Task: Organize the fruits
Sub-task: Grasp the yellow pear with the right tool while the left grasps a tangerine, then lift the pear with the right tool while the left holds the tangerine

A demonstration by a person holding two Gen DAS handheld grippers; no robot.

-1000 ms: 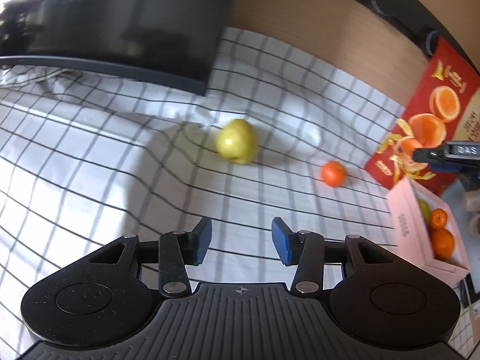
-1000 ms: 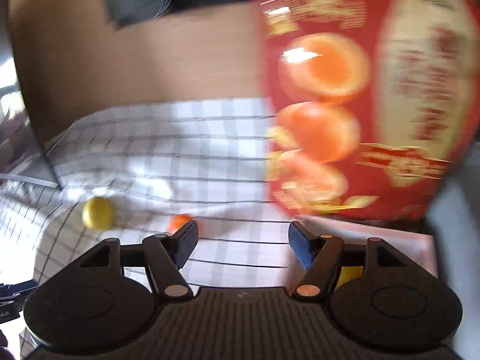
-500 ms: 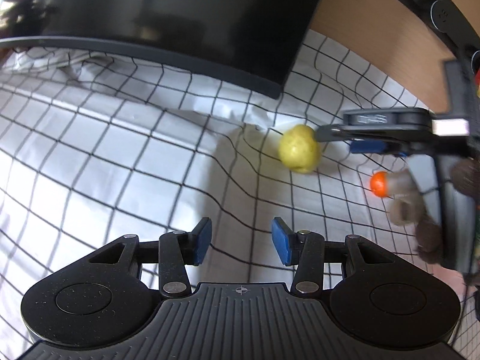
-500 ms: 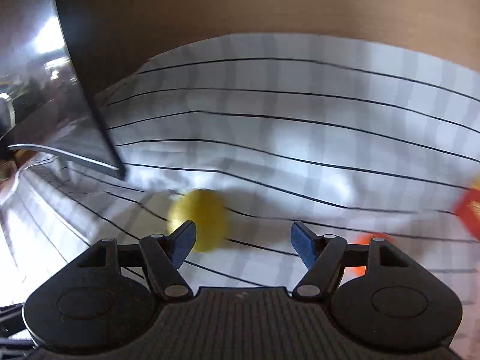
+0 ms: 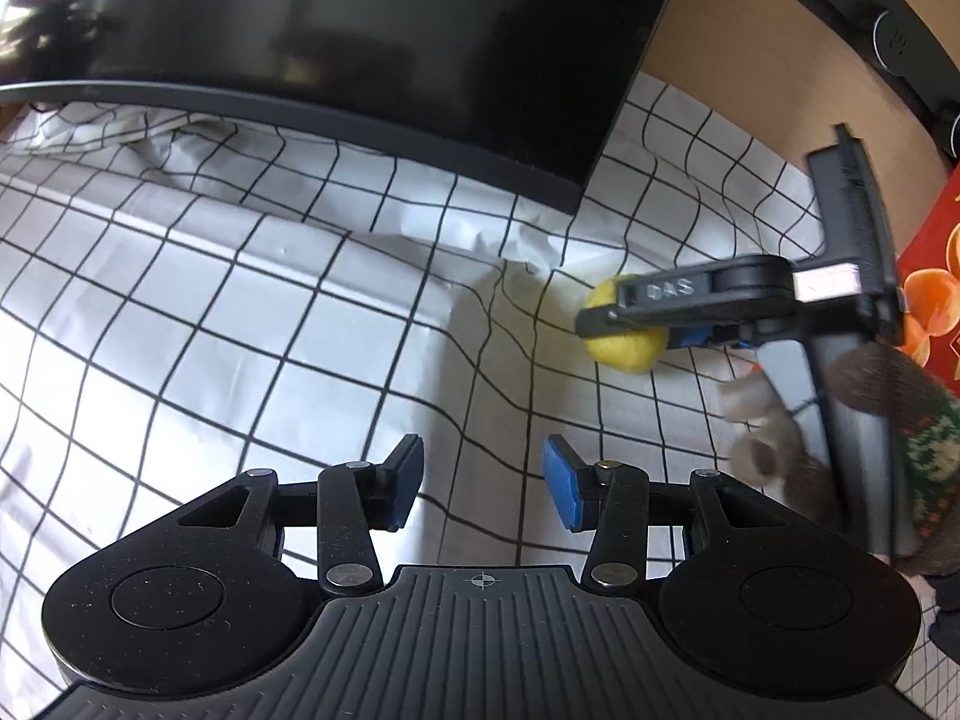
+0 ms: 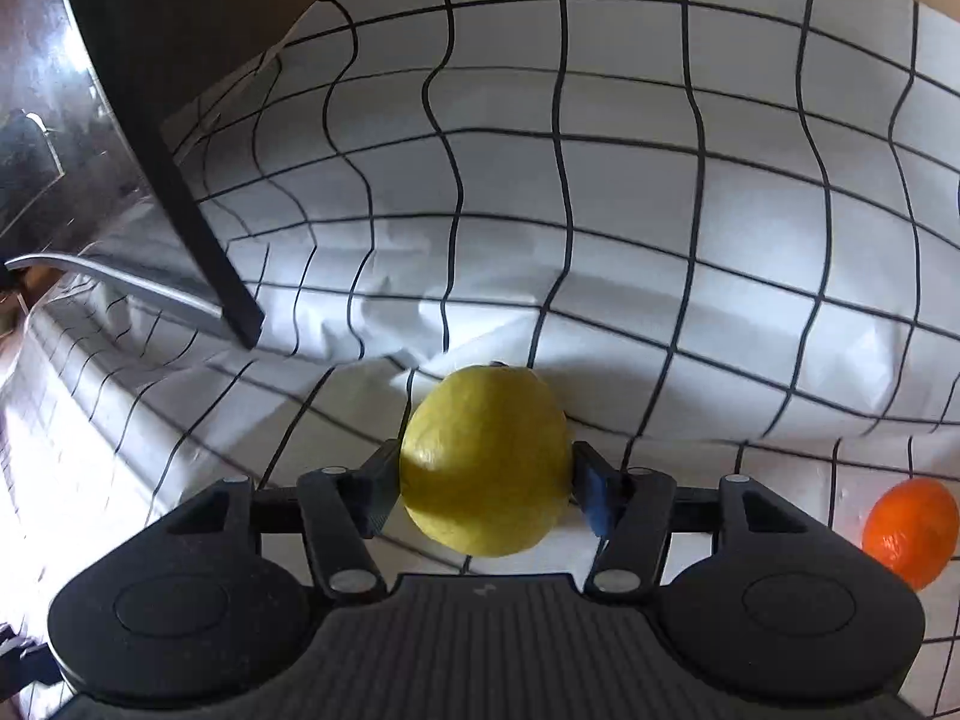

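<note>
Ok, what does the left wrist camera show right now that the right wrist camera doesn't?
Only the left wrist view shows the open left gripper hanging over bare cloth, the right gripper from the side, the person's hand behind it, and the red orange-printed box.

Only the right wrist view shows the small orange fruit on the cloth, and both pads of the right gripper flanking the yellow fruit.

Both show the yellow fruit, the checked tablecloth and the dark monitor.
</note>
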